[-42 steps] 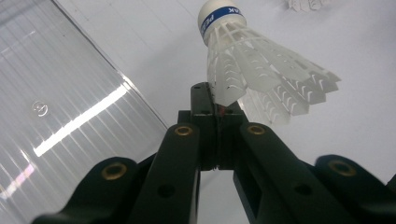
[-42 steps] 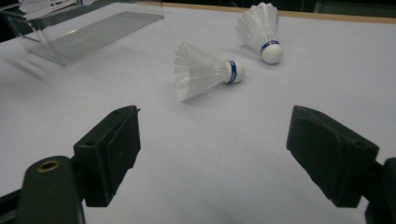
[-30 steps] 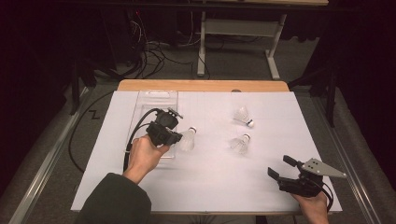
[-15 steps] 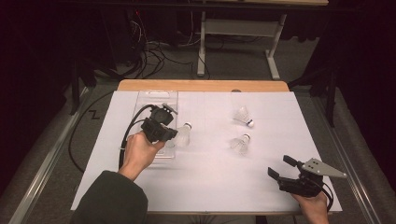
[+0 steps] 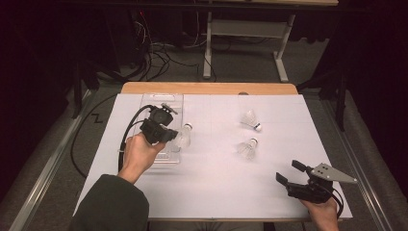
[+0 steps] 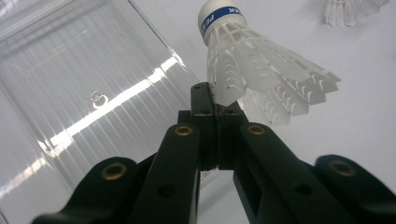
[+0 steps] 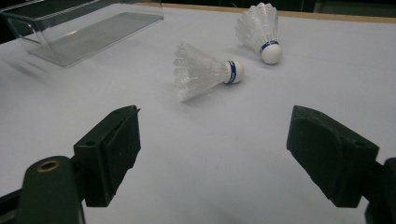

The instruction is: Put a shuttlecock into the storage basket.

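Observation:
My left gripper [image 5: 171, 135] is shut on the feather skirt of a white shuttlecock [image 5: 183, 136] with a blue-banded cork, held at the right edge of a clear plastic tray [image 5: 162, 100]. In the left gripper view the jaws [image 6: 215, 105] pinch one feather edge of that shuttlecock [image 6: 252, 70], its cork pointing away, with the tray [image 6: 93, 93] just to its left. My right gripper [image 5: 289, 171] rests open near the table's front right corner; nothing lies between its jaws [image 7: 215, 149]. Two more shuttlecocks [image 5: 250, 119] [image 5: 246, 149] lie on the white sheet.
In the right gripper view the two loose shuttlecocks [image 7: 203, 72] [image 7: 259, 28] lie ahead on their sides, and the clear tray [image 7: 84, 35] stands far left. A black cable [image 5: 126, 139] loops from the left gripper. The wooden table edge [image 5: 207, 88] runs along the back.
My left hand has carried the shuttlecock a little to the left, closer to the clear tray. The right gripper has stayed put.

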Demonstrator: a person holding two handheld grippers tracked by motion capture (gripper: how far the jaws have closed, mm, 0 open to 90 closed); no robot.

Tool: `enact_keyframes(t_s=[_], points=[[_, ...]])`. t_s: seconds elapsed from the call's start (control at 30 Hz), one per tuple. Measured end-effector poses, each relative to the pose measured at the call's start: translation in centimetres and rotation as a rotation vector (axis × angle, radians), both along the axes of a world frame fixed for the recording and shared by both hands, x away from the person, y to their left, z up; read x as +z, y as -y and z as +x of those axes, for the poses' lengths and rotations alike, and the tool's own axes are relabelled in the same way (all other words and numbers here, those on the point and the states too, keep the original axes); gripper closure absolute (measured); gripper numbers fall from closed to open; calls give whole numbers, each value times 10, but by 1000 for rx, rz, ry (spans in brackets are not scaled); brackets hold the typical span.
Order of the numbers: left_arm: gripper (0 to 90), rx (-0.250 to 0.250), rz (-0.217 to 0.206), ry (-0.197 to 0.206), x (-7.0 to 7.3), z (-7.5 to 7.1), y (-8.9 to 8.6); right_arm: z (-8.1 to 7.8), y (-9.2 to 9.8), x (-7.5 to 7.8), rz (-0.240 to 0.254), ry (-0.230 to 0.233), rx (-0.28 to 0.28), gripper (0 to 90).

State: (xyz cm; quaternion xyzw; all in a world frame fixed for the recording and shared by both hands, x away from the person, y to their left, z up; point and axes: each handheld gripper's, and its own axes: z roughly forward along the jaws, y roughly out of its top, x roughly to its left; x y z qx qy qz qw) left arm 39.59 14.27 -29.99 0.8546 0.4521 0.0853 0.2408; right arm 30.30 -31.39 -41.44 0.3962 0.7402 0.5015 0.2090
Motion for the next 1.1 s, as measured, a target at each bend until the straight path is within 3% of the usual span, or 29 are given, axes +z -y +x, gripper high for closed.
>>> enact_keyframes(t_s=[0.33, 0.6, 1.1], points=[[894, 20, 3, -1, 0, 3, -7, 0, 0, 0, -2, 0, -4, 184], [895, 42, 3, -6, 0, 4, -15, -2, -1, 0, -18, 27, 4, 180], [895, 81, 5, -12, -1, 7, -29, -1, 0, 0, -9, 18, -1, 180]])
